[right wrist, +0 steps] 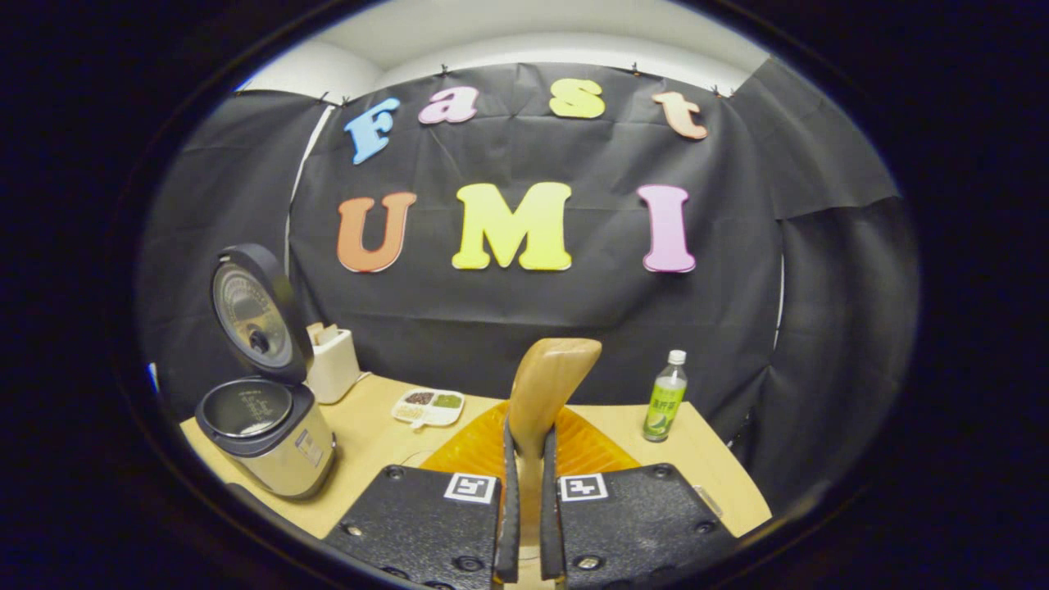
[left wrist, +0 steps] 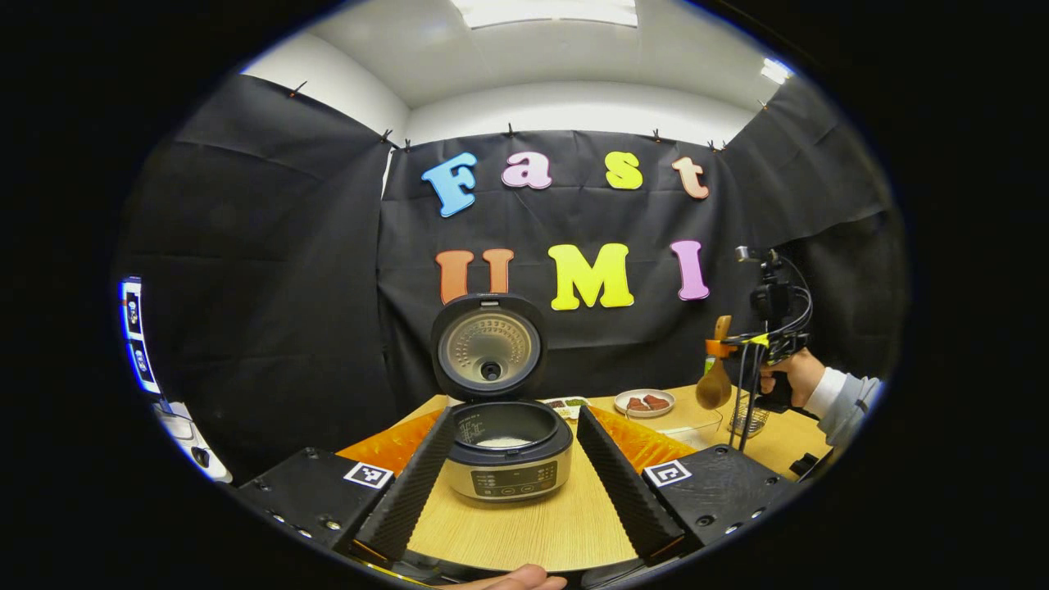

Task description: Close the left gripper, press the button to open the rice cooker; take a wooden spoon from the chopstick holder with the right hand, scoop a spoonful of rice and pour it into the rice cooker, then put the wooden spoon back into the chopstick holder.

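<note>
Your left gripper (left wrist: 512, 467) has its fingers spread wide, touching nothing; the rice cooker (left wrist: 508, 459) stands between them just ahead on the table (left wrist: 524, 533), lid up, white rice in the pot. Your right gripper (right wrist: 525, 500) is clenched on the wooden spoon (right wrist: 545, 393), whose handle rises upright between both fingers, the cooker well off to its left.

Pale wood-grain table (left wrist: 524, 533), bright orange ribbed mat (right wrist: 479, 447) on it; rice cooker (left wrist: 508, 459) silver-bodied with a black rim and lid; wooden spoon (right wrist: 545, 385) light tan; green-labelled bottle (right wrist: 665, 397) with white cap; white plate (left wrist: 644, 402) of reddish-brown pieces; cream chopstick holder (right wrist: 332, 365)
</note>
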Motion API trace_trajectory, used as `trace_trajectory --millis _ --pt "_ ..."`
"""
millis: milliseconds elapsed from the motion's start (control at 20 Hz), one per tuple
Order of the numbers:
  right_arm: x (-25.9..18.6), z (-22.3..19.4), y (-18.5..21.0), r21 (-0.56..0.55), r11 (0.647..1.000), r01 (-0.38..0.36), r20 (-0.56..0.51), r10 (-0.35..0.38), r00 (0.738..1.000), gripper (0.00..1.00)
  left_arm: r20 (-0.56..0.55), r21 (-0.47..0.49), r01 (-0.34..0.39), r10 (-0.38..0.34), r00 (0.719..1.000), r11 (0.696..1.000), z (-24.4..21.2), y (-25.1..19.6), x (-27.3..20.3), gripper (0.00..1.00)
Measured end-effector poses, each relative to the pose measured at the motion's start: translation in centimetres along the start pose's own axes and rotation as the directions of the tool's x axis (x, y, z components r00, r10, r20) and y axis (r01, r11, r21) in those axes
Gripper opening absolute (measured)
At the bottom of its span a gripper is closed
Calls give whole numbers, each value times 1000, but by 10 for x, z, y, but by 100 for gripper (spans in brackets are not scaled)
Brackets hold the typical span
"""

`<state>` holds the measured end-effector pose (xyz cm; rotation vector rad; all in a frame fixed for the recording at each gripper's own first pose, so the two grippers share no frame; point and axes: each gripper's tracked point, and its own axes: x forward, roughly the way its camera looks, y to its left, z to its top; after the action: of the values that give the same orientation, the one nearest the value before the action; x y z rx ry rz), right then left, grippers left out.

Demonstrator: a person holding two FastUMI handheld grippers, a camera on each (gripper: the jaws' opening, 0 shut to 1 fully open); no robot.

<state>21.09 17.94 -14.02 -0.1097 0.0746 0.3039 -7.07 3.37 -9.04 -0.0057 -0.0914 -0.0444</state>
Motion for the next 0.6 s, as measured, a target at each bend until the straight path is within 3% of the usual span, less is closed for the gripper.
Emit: trace_trajectory --millis 150,300,600 --pt "16 -24 14 -60 998 17 -17 -18 1000 12 9 0 -5 5 1000 1000 2 7 -4 96" --pt "30 -54 11 -109 991 79 -60 -86 995 11 14 -18 -4 5 1000 1000 2 12 -8 96" --pt "44 -93 3 -178 976 129 -128 -153 980 11 3 -32 -15 15 1000 999 -8 22 -8 96"
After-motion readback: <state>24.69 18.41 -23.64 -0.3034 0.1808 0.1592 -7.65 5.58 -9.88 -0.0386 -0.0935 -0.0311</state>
